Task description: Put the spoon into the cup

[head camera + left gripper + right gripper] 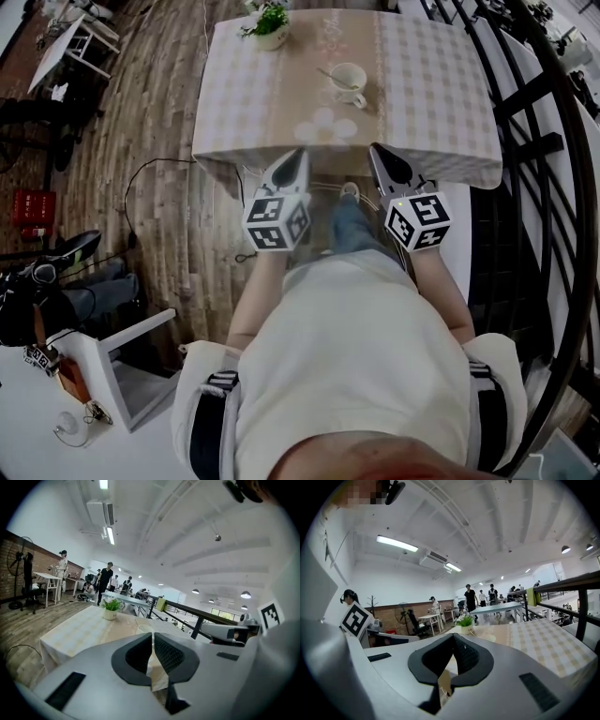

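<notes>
A white cup [349, 82] stands on a saucer on the checked tablecloth of the table [441, 103], right of centre. The spoon [330, 75] rests in the cup, its handle sticking out to the left. My left gripper [300, 153] and right gripper [375, 150] hover side by side at the table's near edge, well short of the cup. Both are shut with nothing between their jaws. In the left gripper view the cup [144, 629] shows just beyond the shut left gripper [153, 634]. In the right gripper view the cup [487, 638] lies right of the right gripper [453, 636].
A potted plant [268, 26] stands at the table's far left edge. A black railing [553, 141] runs along the right. A white chair [122, 366] and a red crate [33, 208] are at my left. A cable [150, 169] lies on the wooden floor. People stand among distant tables [105, 581].
</notes>
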`<move>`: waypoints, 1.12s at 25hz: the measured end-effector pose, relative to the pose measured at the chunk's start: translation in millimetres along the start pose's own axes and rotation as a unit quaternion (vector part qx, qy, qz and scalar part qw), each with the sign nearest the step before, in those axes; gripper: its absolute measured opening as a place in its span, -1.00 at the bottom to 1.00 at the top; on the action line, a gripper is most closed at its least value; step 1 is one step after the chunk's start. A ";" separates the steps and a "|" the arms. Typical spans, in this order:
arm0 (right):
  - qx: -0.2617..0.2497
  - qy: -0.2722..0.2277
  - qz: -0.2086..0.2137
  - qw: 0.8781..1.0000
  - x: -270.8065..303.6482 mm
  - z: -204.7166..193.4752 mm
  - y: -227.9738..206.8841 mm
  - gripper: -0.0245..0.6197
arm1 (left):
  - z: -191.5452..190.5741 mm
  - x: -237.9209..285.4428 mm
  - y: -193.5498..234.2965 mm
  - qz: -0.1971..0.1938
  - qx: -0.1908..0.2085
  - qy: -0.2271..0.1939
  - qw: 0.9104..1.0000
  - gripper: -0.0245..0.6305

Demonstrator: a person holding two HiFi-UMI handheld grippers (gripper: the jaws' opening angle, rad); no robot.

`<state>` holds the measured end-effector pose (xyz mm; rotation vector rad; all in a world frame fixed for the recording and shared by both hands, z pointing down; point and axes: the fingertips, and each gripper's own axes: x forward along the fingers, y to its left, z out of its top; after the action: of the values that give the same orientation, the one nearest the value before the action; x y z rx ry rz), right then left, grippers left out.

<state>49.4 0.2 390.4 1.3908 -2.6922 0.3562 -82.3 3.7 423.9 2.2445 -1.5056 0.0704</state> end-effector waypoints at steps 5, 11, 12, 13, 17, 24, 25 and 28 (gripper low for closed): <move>-0.007 -0.002 0.000 1.000 -21.5 -4.5 17.0 -0.92 | -2.6 -28.5 -11.0 -0.003 0.006 -0.010 1.000 -0.88; -0.007 -0.007 0.004 1.000 -36.3 -9.3 33.0 -0.92 | -4.4 -51.5 -16.0 0.000 0.010 -0.018 1.000 -0.88; -0.007 -0.006 0.005 1.000 -38.8 -10.1 35.4 -0.92 | -5.1 -54.6 -17.2 0.000 0.010 -0.018 1.000 -0.88; -0.008 -0.005 0.005 1.000 -41.5 -11.3 37.4 -0.92 | -6.5 -57.3 -18.5 0.001 0.009 -0.018 1.000 -0.88; -0.007 -0.001 0.005 1.000 -49.5 -16.5 42.2 -0.92 | -13.0 -64.1 -21.7 0.001 0.007 -0.017 1.000 -0.88; -0.015 -0.004 0.007 1.000 -50.7 -18.6 48.5 -0.92 | -13.7 -68.7 -20.8 0.000 0.006 -0.021 1.000 -0.88; -0.019 -0.003 0.008 1.000 -50.7 -19.3 49.8 -0.92 | -14.4 -69.1 -21.0 -0.001 0.006 -0.020 1.000 -0.88; -0.025 -0.002 0.008 1.000 -50.2 -20.2 53.7 -0.92 | -14.2 -70.3 -21.4 -0.005 0.008 -0.019 1.000 -0.88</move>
<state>34.3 75.0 391.8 1.3586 -2.6969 0.2864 -89.1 77.0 410.3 2.2775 -1.5177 0.0367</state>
